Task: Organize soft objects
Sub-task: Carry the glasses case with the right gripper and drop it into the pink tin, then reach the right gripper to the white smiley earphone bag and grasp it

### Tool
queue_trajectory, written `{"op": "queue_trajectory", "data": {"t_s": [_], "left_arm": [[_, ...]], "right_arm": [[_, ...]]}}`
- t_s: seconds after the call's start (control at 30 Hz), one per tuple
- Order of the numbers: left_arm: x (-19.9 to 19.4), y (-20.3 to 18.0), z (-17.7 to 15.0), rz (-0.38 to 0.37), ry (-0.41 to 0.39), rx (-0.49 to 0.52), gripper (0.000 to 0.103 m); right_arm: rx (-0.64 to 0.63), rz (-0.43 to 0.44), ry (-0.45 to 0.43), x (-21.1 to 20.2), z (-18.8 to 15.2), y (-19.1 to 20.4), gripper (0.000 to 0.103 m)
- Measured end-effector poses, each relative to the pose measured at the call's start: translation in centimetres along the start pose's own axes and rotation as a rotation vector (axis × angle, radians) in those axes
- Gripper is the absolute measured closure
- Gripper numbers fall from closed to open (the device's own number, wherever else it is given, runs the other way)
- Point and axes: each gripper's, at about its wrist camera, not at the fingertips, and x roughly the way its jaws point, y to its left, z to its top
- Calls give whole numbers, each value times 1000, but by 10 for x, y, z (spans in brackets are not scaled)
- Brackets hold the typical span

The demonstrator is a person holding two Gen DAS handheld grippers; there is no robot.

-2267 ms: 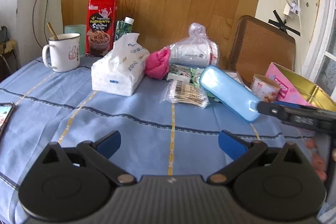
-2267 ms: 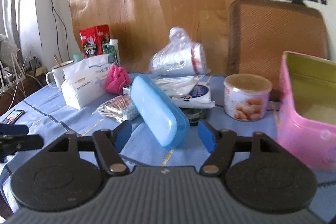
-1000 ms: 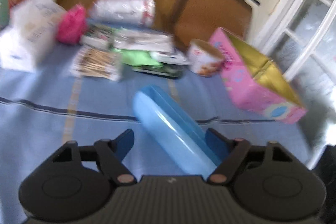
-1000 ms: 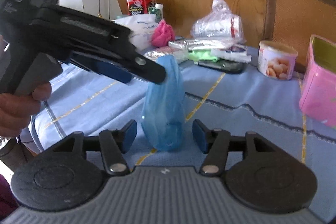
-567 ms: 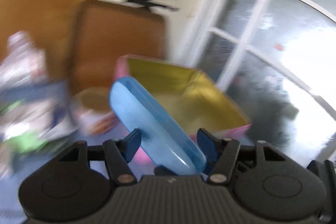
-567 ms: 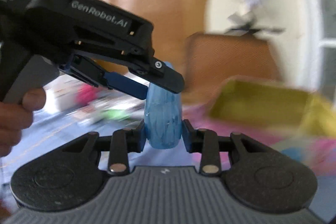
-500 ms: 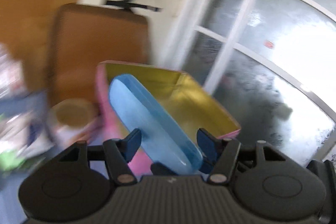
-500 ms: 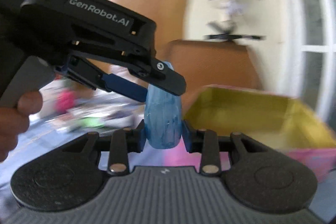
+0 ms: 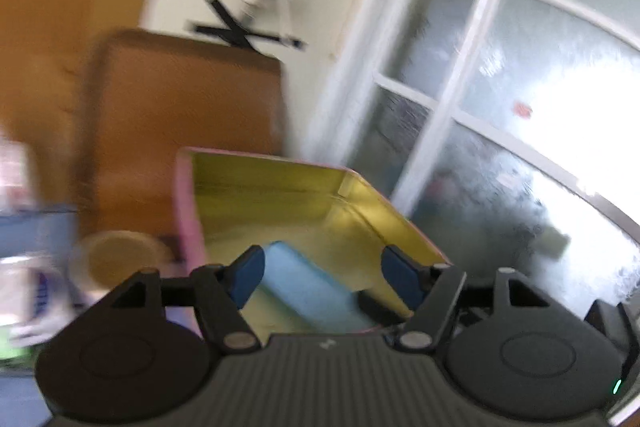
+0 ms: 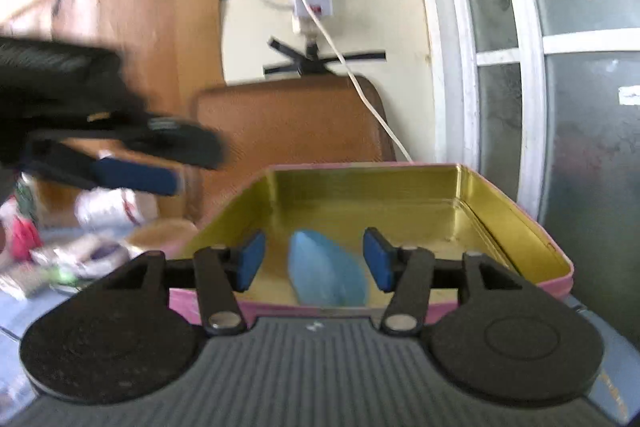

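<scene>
The pink tin, gold inside and lidless, sits on the blue tablecloth near the window. Inside it lies the light blue case: smooth, oblong, rounded at both ends, with a lengthwise seam. In the right wrist view its long axis runs away from the camera, the nearer end by the near wall and the far end towards the tin's middle; in the left wrist view it slants from upper left to lower right. The right gripper has just been opening; its jaws stand apart either side of the case, clear of it. The left gripper has likewise just been opening, pads released, the case below them.
</scene>
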Motion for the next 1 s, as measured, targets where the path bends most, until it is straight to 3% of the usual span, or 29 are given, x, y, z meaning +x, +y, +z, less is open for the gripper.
{"op": "queue_trajectory", "data": {"t_s": [0.1,0.17,0.27,0.37,0.47,0.57,0.77,0.87,1.0], "left_arm": [[-48,33,-21,112,-45,-12,35],[-81,57,-42,231,-75,-13,33],[-121,97,-75,407,-97,-44,31],[-148,137,-104,529,-84,-129,31],[-156,166,-122,559,-78,-237,31],[-158,174,-132,558,-104,-280,31],[-162,167,-132,564,-142,-231,30],[-163,163,-134,569,-154,-208,29],[-166,169,-134,549,-158,-240,27]], "right_arm": [[0,74,-40,-11,1,21,46],[-14,168,-29,-12,2,43,46],[-22,334,53,1,3,81,46],[0,473,172,30,6,124,46],[-11,530,268,78,16,165,46],[-42,505,370,132,21,201,46],[-113,417,555,215,25,240,41],[-102,388,668,241,23,238,41],[-98,469,763,232,17,236,42]]}}
